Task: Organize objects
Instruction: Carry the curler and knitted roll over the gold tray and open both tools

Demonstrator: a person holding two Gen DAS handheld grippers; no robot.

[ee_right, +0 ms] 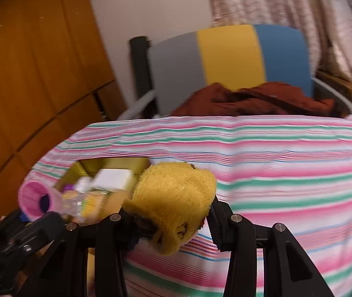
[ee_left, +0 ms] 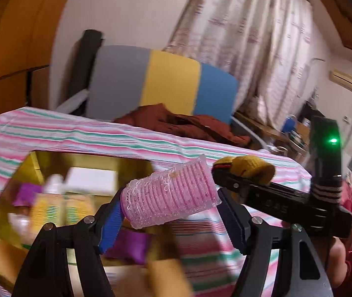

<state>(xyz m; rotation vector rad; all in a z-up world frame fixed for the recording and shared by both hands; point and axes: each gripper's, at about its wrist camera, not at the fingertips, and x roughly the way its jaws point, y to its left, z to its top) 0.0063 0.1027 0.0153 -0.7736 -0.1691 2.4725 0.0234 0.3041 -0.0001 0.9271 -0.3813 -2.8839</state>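
A gold box (ee_left: 15,170) holds blurred bottles and purple items — a pink hair roller (ee_left: 169,193) is clamped in the left gripper (ee_left: 171,220), a yellow sock (ee_right: 176,203) in the right gripper (ee_right: 173,225).

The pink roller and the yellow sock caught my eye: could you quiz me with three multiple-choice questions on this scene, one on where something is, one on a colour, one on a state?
1. Where is the gold box?
A. on the striped cloth
B. on the chair
C. on the floor

2. What colour is the middle band of the chair back?
A. red
B. yellow
C. green

3. What is the state of the pink hair roller?
A. lying in the box
B. lying on the chair
C. held between the left tongs

Answers:
1. A: striped fabric surrounds the box on all visible sides.
2. B: yellow lies between the grey and blue bands.
3. C: both fingers press on its ends, above the cloth, while the right tongs clamp the yellow sock.
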